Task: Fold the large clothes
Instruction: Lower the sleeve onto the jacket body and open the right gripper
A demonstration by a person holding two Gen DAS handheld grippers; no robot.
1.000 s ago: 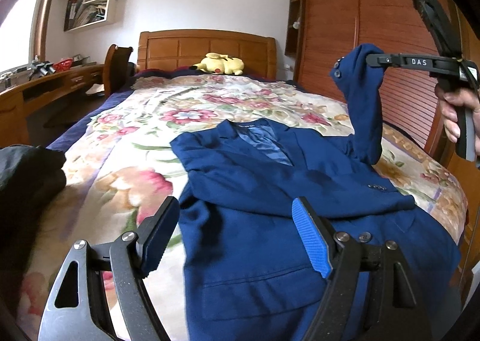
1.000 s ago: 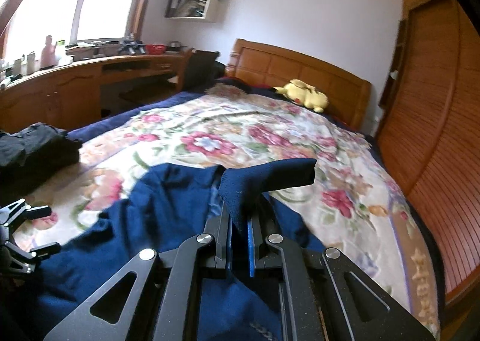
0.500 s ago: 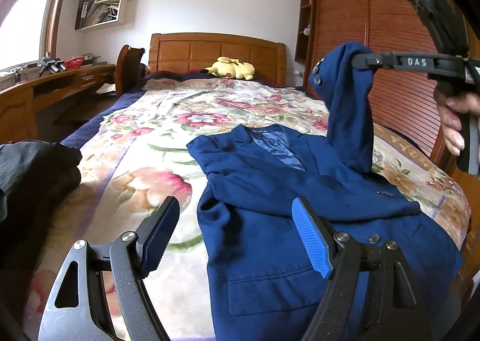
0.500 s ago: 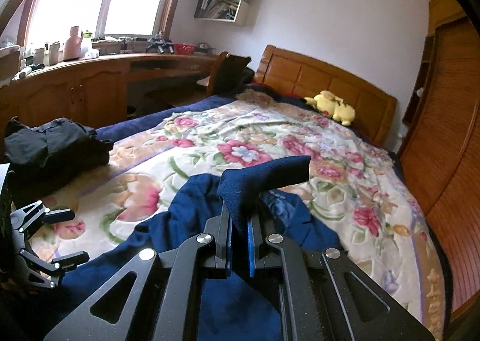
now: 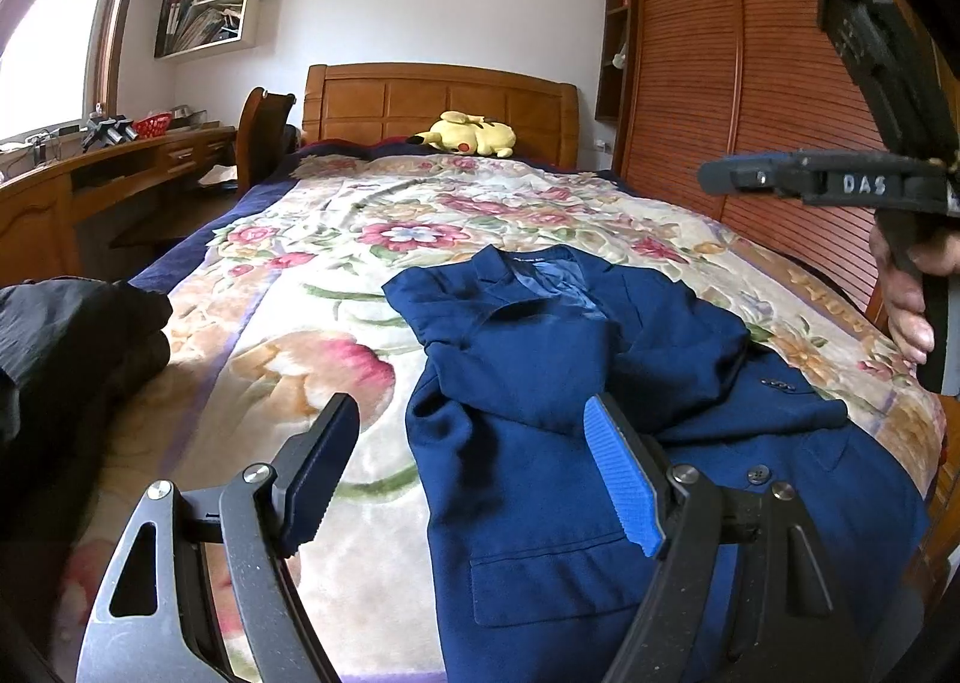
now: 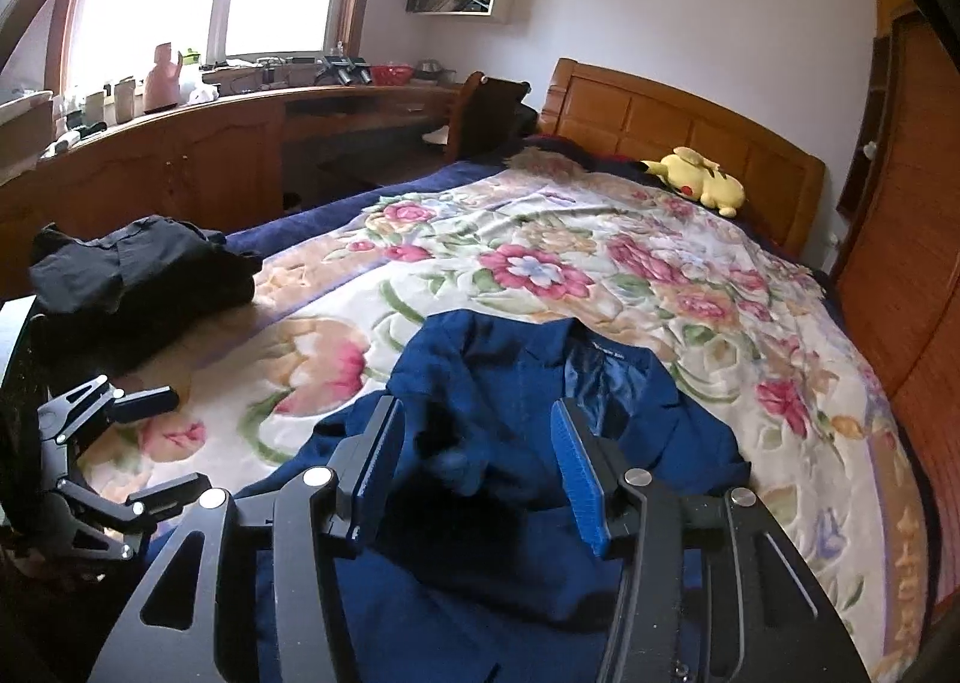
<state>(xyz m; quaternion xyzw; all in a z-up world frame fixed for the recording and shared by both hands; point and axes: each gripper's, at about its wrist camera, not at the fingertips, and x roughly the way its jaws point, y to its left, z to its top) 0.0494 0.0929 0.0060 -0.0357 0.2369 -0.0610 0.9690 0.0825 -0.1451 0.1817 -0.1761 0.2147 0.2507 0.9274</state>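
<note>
A navy blue suit jacket (image 5: pixel 600 443) lies face up on the floral bedspread (image 5: pixel 336 287), collar toward the headboard, with both sleeves folded across its chest. It also shows in the right wrist view (image 6: pixel 528 443). My left gripper (image 5: pixel 468 467) is open and empty above the jacket's left hem. My right gripper (image 6: pixel 474 473) is open and empty, held above the jacket's chest. The right gripper appears in the left wrist view (image 5: pixel 750 176) high at the right, well above the bed. The left gripper appears in the right wrist view (image 6: pixel 156 443) at the lower left.
A black garment (image 6: pixel 138 269) is heaped on the bed's left side. A yellow plush toy (image 5: pixel 468 134) lies by the wooden headboard (image 5: pixel 438 101). A desk (image 6: pixel 198 149) and chair (image 6: pixel 486 113) stand left of the bed. A wooden wardrobe (image 5: pixel 720 83) stands to the right.
My right gripper has opened and let go of the sleeve. The sleeve has dropped and now lies across the jacket's chest. The left gripper has stayed open.
</note>
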